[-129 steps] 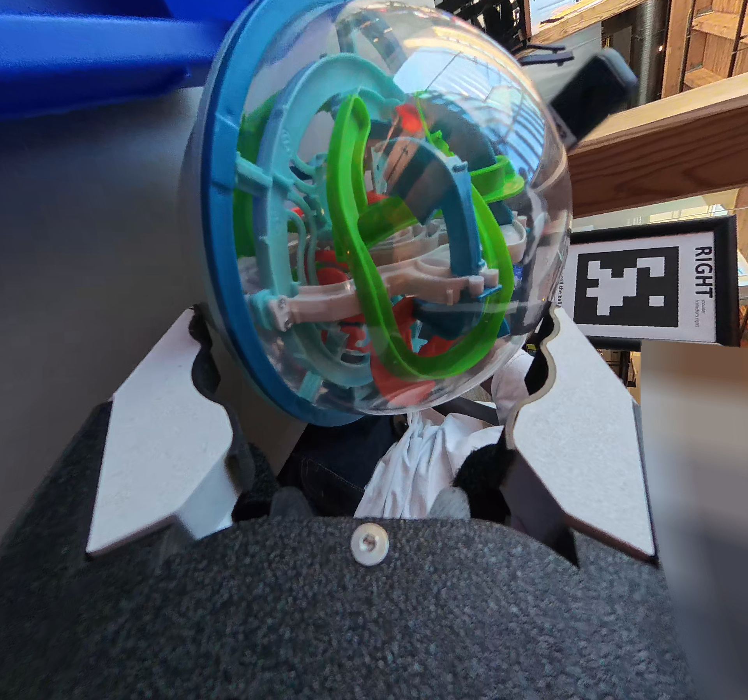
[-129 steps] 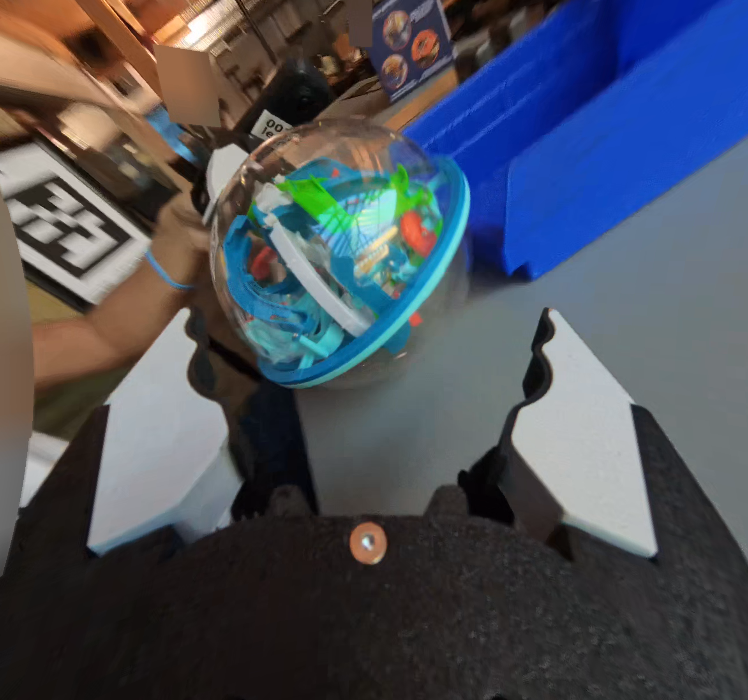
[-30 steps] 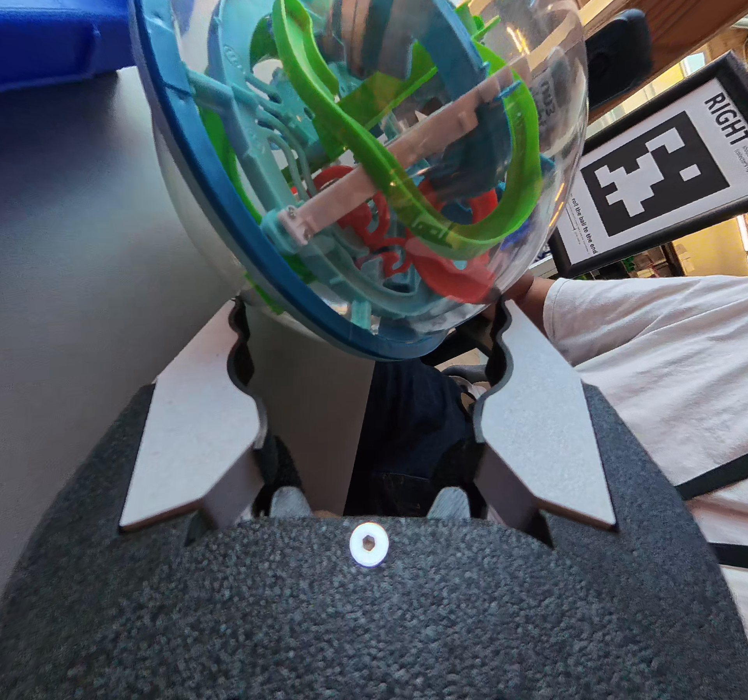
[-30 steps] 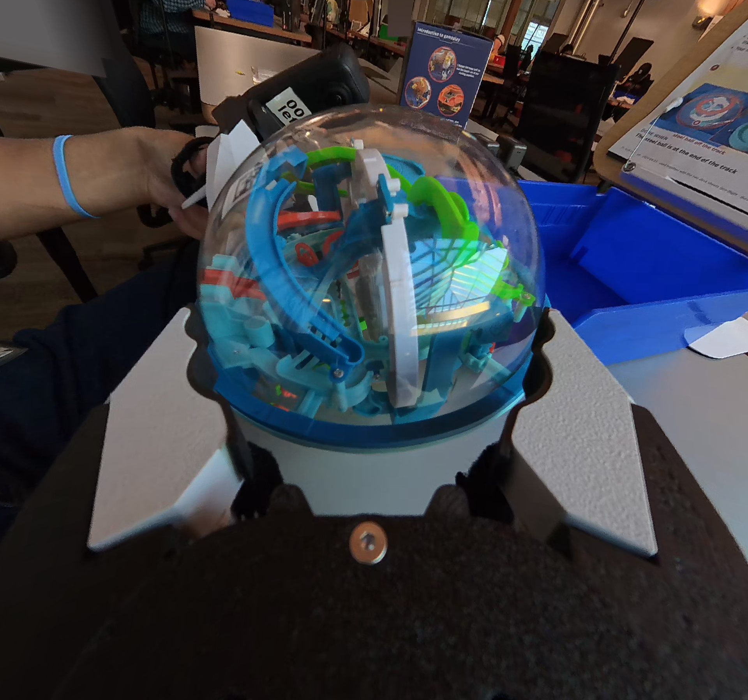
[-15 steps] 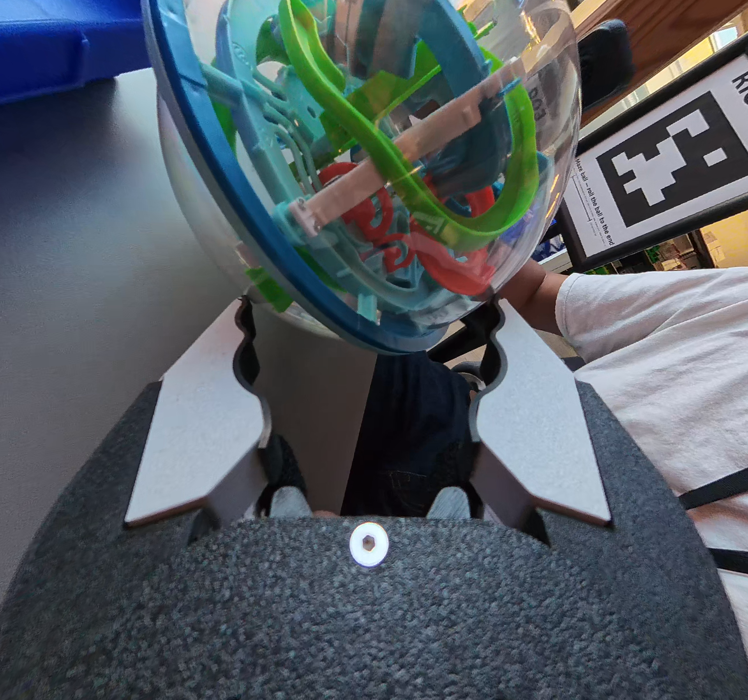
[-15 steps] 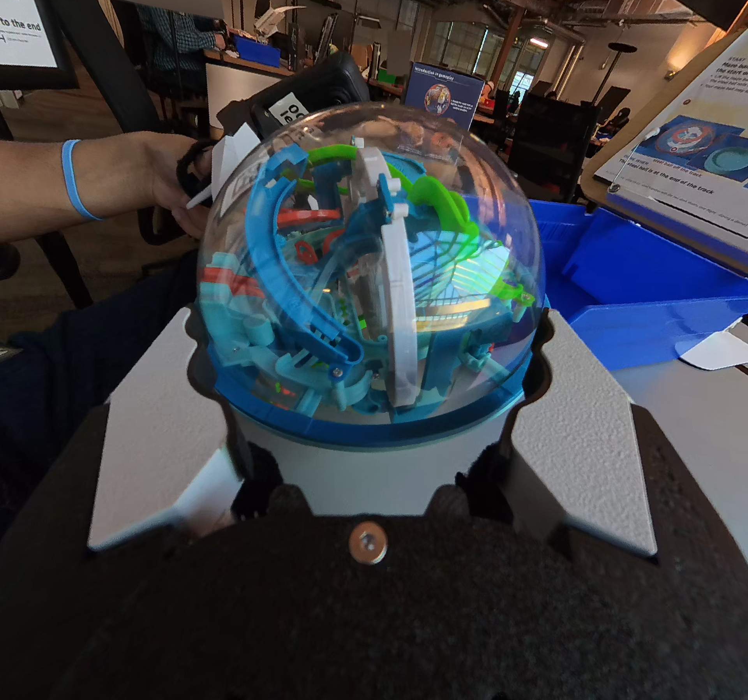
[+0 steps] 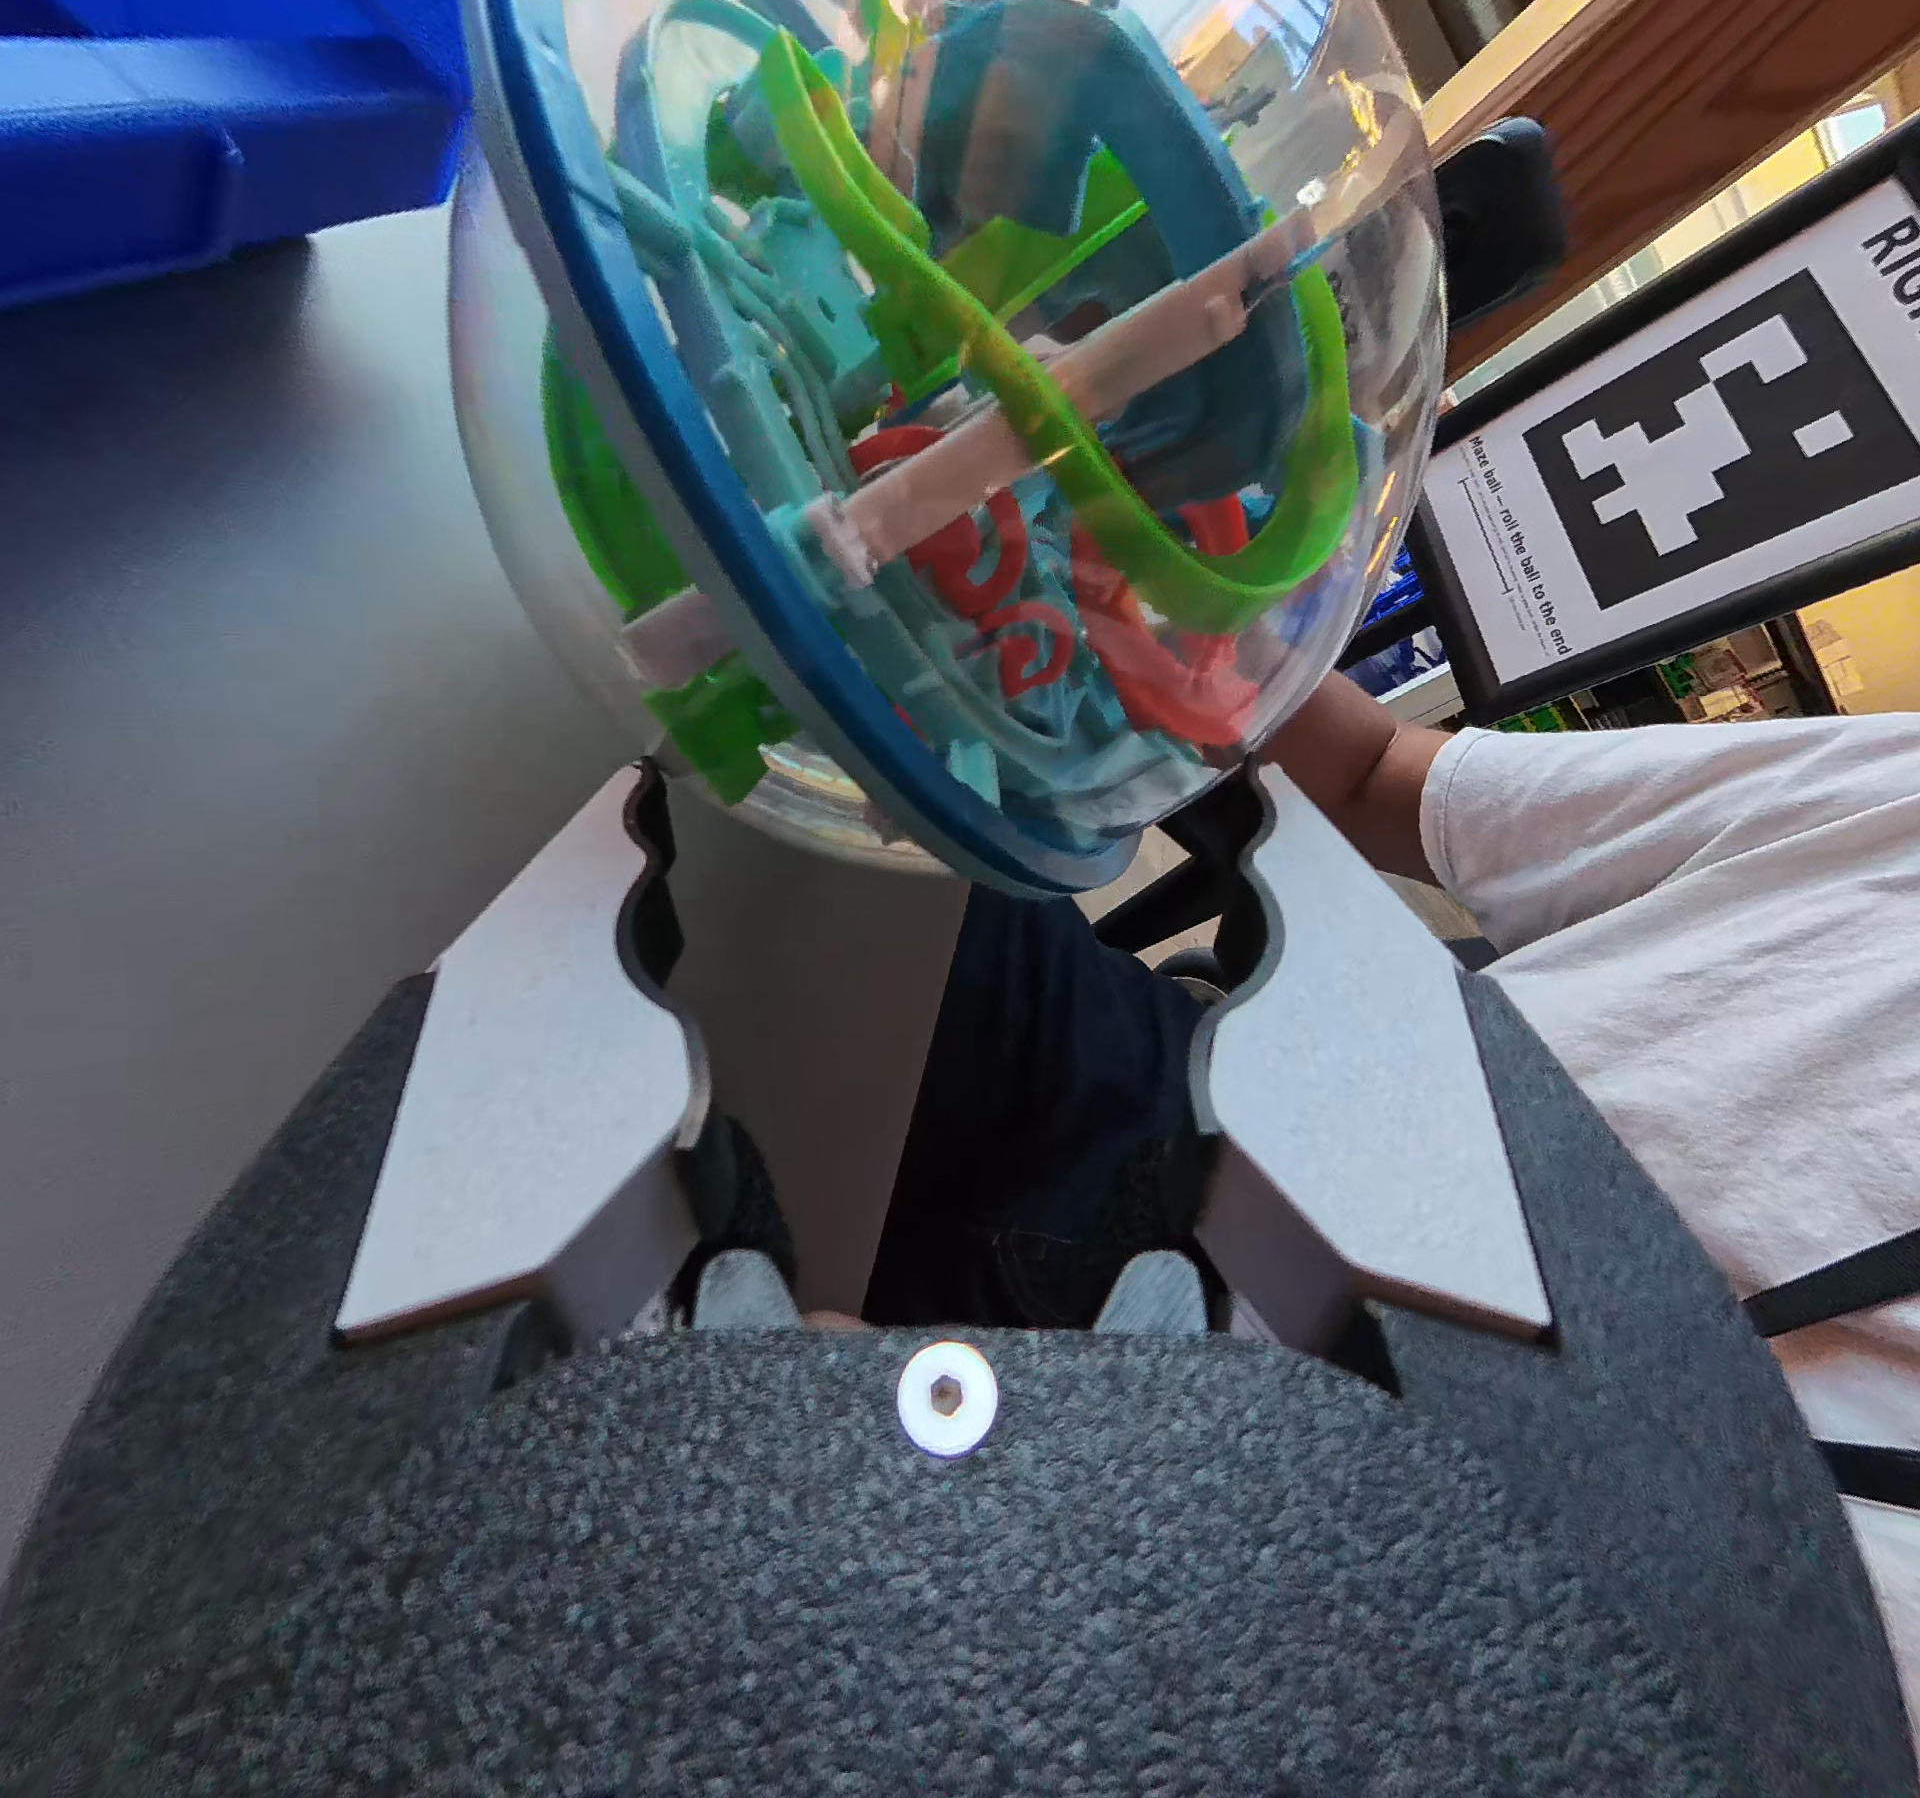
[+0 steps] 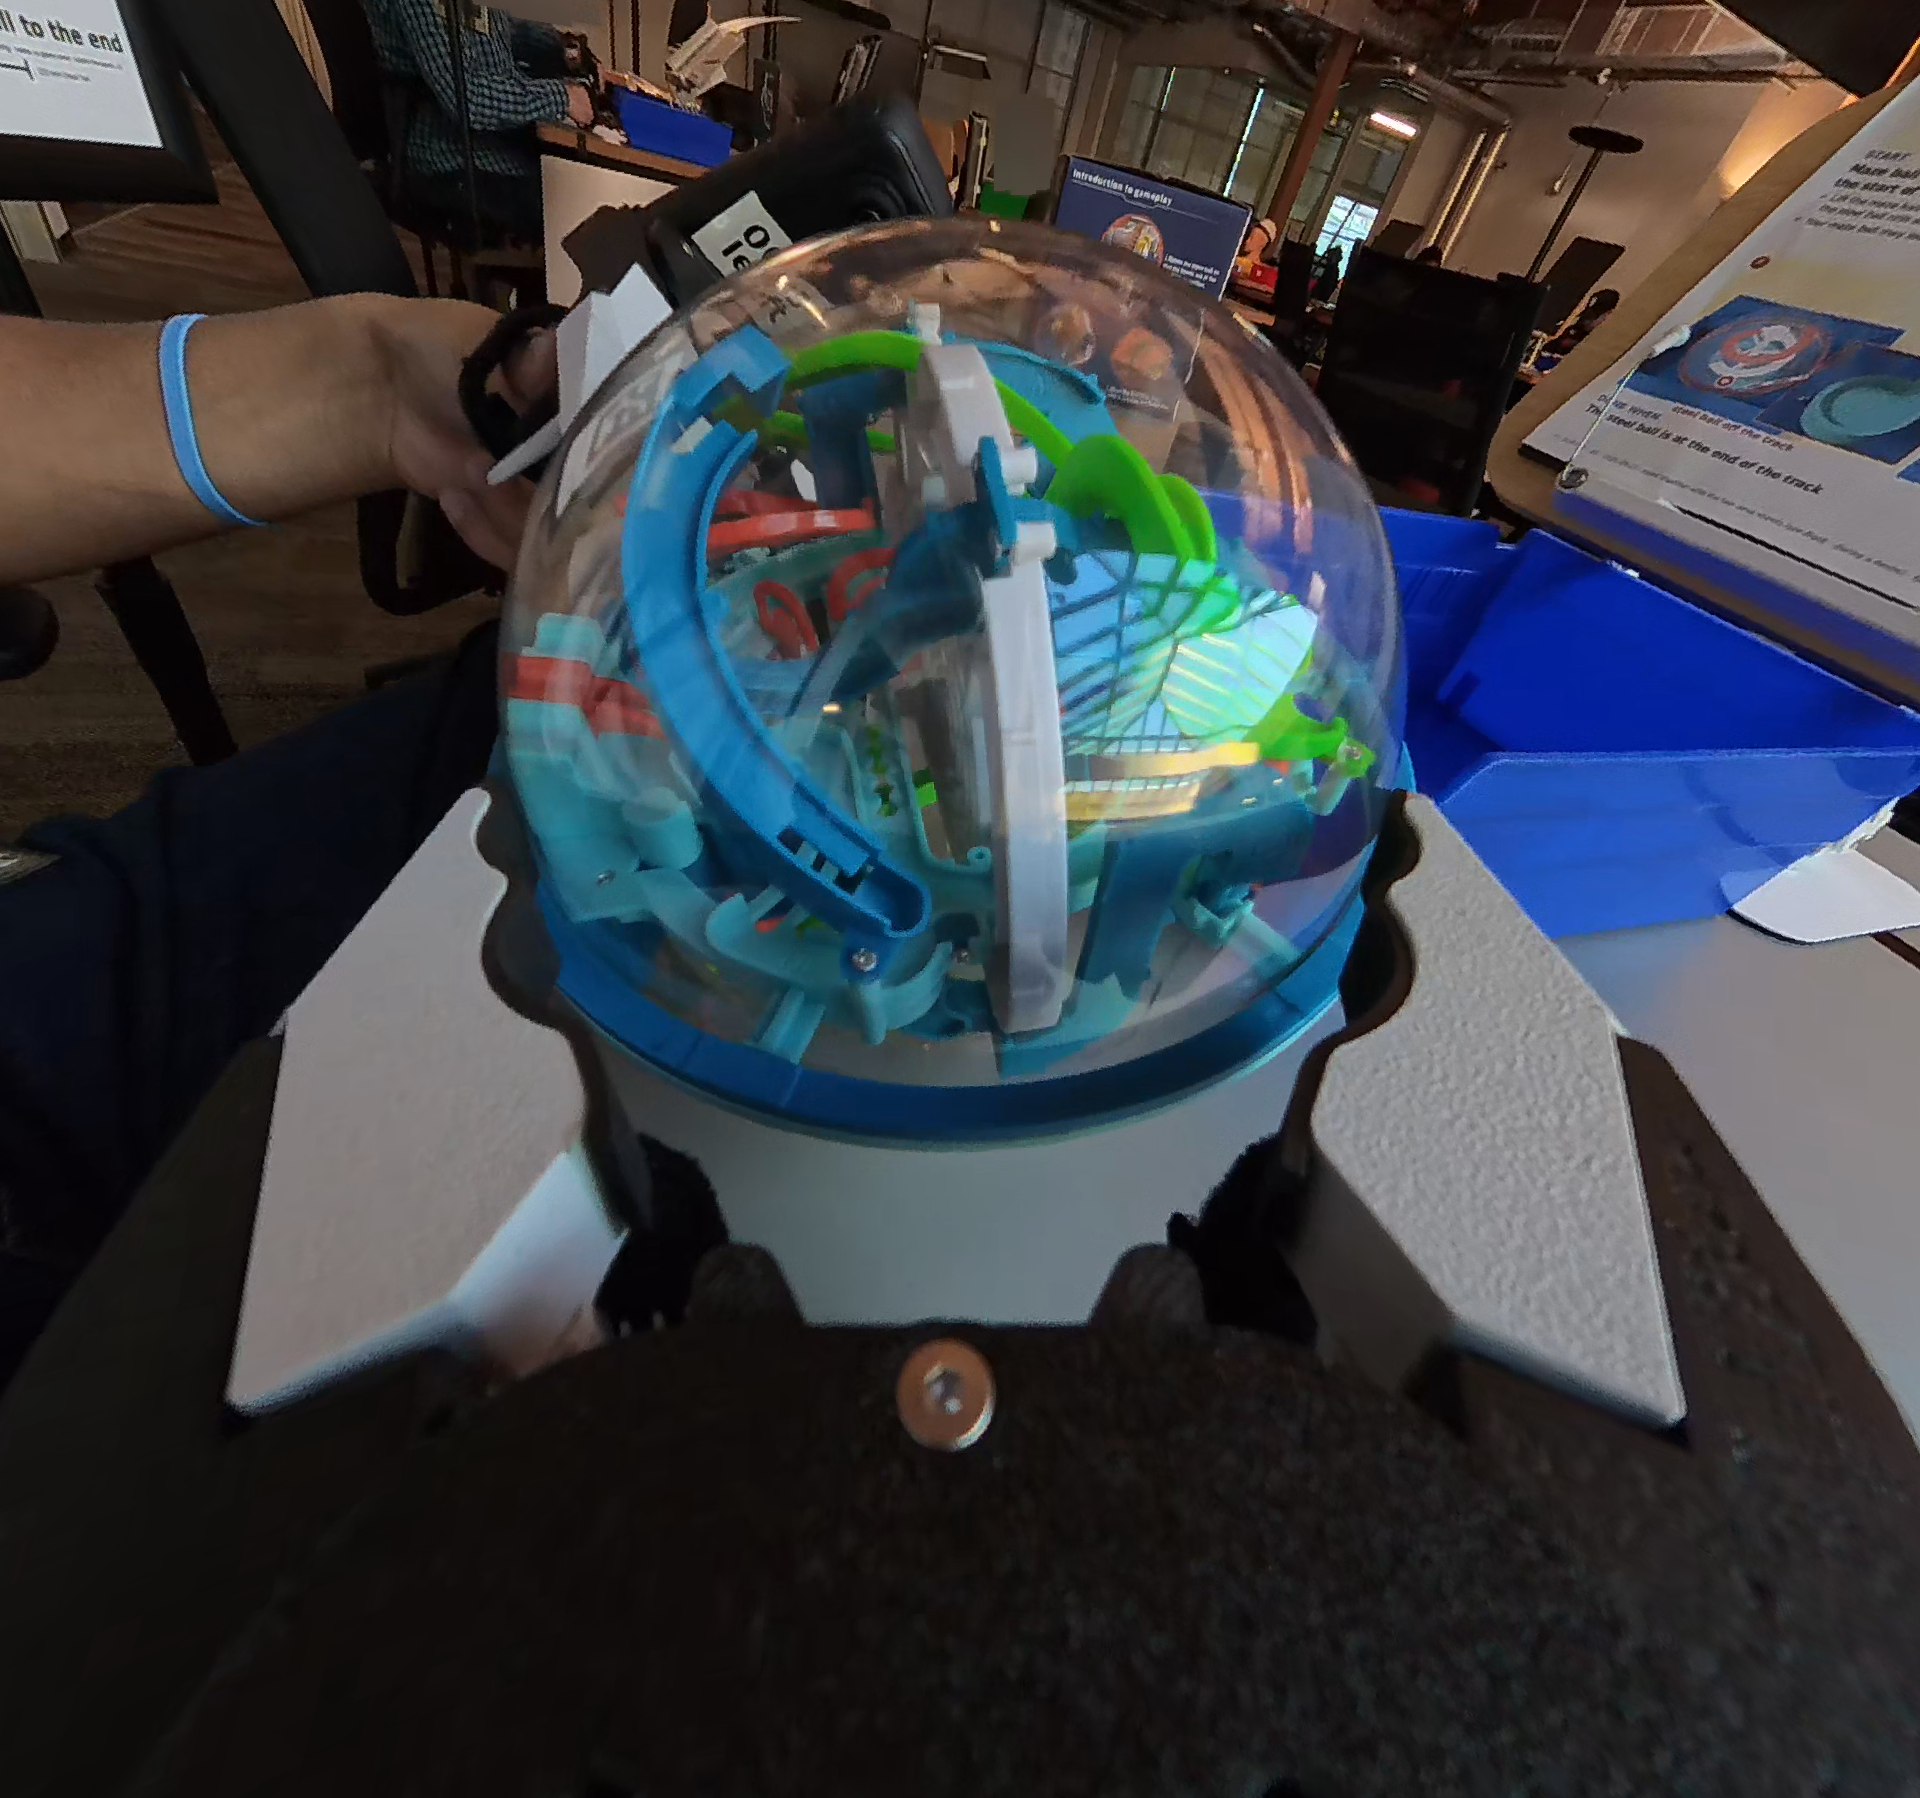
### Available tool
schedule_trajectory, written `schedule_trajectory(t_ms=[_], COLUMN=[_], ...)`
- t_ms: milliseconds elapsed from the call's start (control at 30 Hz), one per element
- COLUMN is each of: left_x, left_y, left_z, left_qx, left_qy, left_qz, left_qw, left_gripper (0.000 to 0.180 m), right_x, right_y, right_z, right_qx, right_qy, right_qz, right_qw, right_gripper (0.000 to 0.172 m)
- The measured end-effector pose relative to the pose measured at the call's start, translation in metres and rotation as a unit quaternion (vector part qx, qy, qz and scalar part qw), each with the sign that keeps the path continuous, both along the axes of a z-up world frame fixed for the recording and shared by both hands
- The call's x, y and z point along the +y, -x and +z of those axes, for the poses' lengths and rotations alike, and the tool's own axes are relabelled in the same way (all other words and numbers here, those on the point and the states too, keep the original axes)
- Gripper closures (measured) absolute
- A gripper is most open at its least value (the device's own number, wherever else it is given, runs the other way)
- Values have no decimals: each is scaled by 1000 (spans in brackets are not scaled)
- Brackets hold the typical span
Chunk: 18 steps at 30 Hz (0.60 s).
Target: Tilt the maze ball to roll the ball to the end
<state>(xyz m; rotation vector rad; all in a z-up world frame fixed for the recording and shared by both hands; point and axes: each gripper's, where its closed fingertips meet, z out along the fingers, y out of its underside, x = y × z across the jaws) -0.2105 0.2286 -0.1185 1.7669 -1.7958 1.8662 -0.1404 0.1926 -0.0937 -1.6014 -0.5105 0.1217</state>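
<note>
Between the right gripper's (image 8: 945, 813) wide-spread white fingers sits the maze ball (image 8: 951, 668) — both pads pressed against its blue equator band, the clear dome lifted above the grey table (image 8: 1714, 1000). The left gripper (image 7: 951, 772) touches the sphere's underside with both fingertips, jaws apart — a blue bin (image 8: 1662, 709) lies behind.

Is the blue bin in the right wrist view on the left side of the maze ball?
No, the blue bin stands to the right of the maze ball, on the grey table.
</note>
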Motion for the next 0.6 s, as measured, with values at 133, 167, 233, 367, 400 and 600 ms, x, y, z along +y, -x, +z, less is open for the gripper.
schedule_trajectory(t_ms=[133,167,233,367,400,600], left_x=[1,1,1,0,0,0], left_y=[-1,-1,-2,-3,-3,-3], left_z=[2,2,3,4,4,4], left_qx=[-3,-4,-5,-6,-6,-6], left_qy=[6,7,6,4,3,2], left_qz=[4,6,8,10,11,11], left_qw=[1000,1000,1000,1000,1000,1000], left_gripper=[78,78,79,82,82,82], right_x=[-2,-2,-3,-4,-4,-5], right_y=[-2,-3,-4,-6,-7,-7], right_z=[-2,-2,-3,-5,-5,-5], right_qx=[-1,-2,-2,0,0,1], right_qy=[3,4,6,9,10,12], right_qz=[0,0,0,1,2,1], right_qw=[1000,1000,1000,1000,1000,1000], right_gripper=[20,20,20,20,21,21])
